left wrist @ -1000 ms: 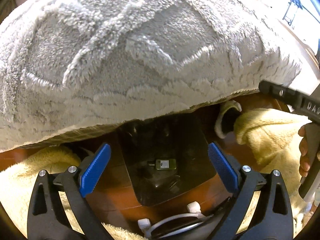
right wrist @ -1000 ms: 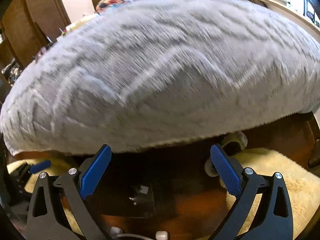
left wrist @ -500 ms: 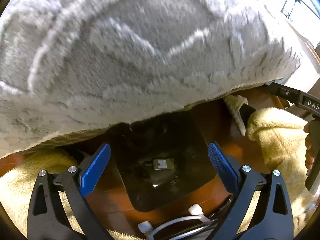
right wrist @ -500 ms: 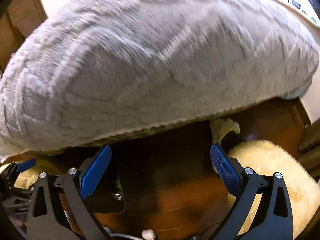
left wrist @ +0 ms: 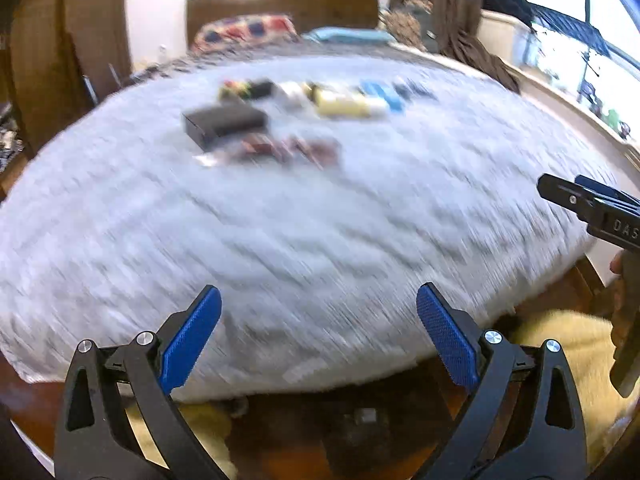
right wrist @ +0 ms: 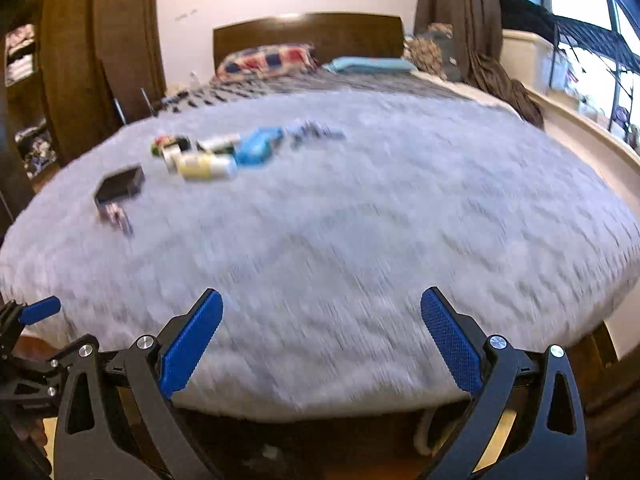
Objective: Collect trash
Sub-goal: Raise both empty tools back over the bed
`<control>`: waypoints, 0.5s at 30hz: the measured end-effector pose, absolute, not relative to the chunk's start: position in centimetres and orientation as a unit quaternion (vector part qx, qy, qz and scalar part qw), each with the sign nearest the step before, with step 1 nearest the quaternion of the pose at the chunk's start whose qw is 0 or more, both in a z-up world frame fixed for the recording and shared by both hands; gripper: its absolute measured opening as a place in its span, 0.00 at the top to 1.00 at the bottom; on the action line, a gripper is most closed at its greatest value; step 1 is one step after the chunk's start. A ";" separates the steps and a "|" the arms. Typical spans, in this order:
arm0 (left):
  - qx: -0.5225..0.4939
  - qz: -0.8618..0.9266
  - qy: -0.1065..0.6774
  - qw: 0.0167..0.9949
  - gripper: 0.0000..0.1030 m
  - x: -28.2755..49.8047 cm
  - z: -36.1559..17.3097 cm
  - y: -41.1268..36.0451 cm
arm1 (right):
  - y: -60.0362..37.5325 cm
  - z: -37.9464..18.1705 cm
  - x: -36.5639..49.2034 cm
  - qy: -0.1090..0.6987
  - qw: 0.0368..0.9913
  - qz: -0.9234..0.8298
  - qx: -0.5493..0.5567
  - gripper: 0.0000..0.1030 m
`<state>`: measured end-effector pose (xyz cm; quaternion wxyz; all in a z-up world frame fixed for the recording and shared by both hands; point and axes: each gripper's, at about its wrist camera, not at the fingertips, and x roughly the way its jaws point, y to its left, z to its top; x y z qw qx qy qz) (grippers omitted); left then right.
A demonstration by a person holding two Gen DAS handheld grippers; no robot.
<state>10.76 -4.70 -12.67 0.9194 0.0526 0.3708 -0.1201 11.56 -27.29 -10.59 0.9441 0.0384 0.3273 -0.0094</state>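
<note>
- The left gripper (left wrist: 318, 336) is wide open, with nothing between its blue pads (left wrist: 190, 344); it points over the near edge of the bed
- The right gripper (right wrist: 322, 338) is also wide open and empty; in the left view its black body shows at 3 o'clock, with a hand (left wrist: 620, 304) on its handle
- A grey blanket (left wrist: 320, 220) covers the bed; both views are blurred, so small details are not sure
- The trash lies on the blanket, far from both grippers: at 12 o'clock in the left view, at 10 o'clock in the right view
- A black box (left wrist: 224, 124) is the nearest item of the group in the left view; in the right view it is at the left end (right wrist: 120, 190)
- Just in front of the box lies a dark reddish wrapper (left wrist: 292, 150); its form I cannot tell
- Behind the box there is a row of small items: a yellow-white tube (right wrist: 204, 166) and a blue packet (right wrist: 256, 148), touching or almost touching; the others are too blurred to name
- At the far end of the bed are a checked pillow (right wrist: 266, 60), a light blue cloth (right wrist: 368, 65) and a wooden headboard (right wrist: 308, 32)
- A cream rug (left wrist: 568, 344) lies on the brown floor at 4 o'clock in the left view, below the bed edge
- A window (right wrist: 592, 32) is at 2 o'clock in the right view
</note>
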 end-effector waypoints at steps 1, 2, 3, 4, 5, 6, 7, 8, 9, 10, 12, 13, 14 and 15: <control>0.052 -0.112 0.364 0.923 0.10 11.3 -12.2 -4.3 | -26.9 -10.1 11.9 0.322 0.946 -0.007 0.035 0.03; 0.051 -0.108 0.358 0.926 0.10 11.8 -11.6 -4.2 | -26.7 -9.7 12.4 0.318 0.948 -0.005 0.032 0.03; 0.049 -0.106 0.354 0.928 0.10 12.3 -11.2 -4.1 | -26.2 -9.1 13.2 0.313 0.949 -0.003 0.028 0.03; 0.046 -0.105 0.352 0.929 0.10 12.9 -10.7 -3.9 | -25.8 -8.8 13.8 0.312 0.950 0.001 0.025 0.03; 0.043 -0.107 0.350 0.930 0.10 13.4 -10.6 -3.6 | -25.5 -8.5 14.8 0.311 0.950 0.005 0.024 0.03; 0.041 -0.107 0.351 0.930 0.10 14.0 -10.5 -3.7 | -25.3 -8.3 15.8 0.310 0.950 0.010 0.024 0.03; 0.040 -0.107 0.352 0.929 0.10 14.6 -10.4 -3.8 | -25.1 -8.4 16.3 0.312 0.950 0.013 0.024 0.03; 0.039 -0.108 0.353 0.929 0.10 15.0 -10.5 -3.8 | -25.0 -8.6 16.5 0.314 0.949 0.014 0.025 0.03; 0.038 -0.108 0.354 0.928 0.10 15.6 -10.5 -3.8 | -24.8 -8.8 17.6 0.320 0.947 0.016 0.025 0.03; 0.037 -0.110 0.355 0.928 0.10 16.2 -10.8 -4.0 | -24.8 -9.1 18.0 0.324 0.945 0.018 0.026 0.03; 0.036 -0.104 0.360 0.927 0.10 17.5 -11.3 -4.3 | -24.5 -9.3 19.4 0.335 0.942 0.022 0.029 0.03; 0.036 -0.102 0.361 0.926 0.10 17.9 -11.6 -4.4 | -24.3 -9.4 20.0 0.338 0.941 0.023 0.030 0.03; 0.037 -0.100 0.362 0.926 0.10 18.5 -11.7 -4.6 | -24.2 -9.6 20.4 0.340 0.940 0.023 0.030 0.03; 0.036 -0.097 0.364 0.926 0.10 19.1 -11.8 -4.8 | -24.0 -9.7 20.9 0.342 0.939 0.024 0.030 0.03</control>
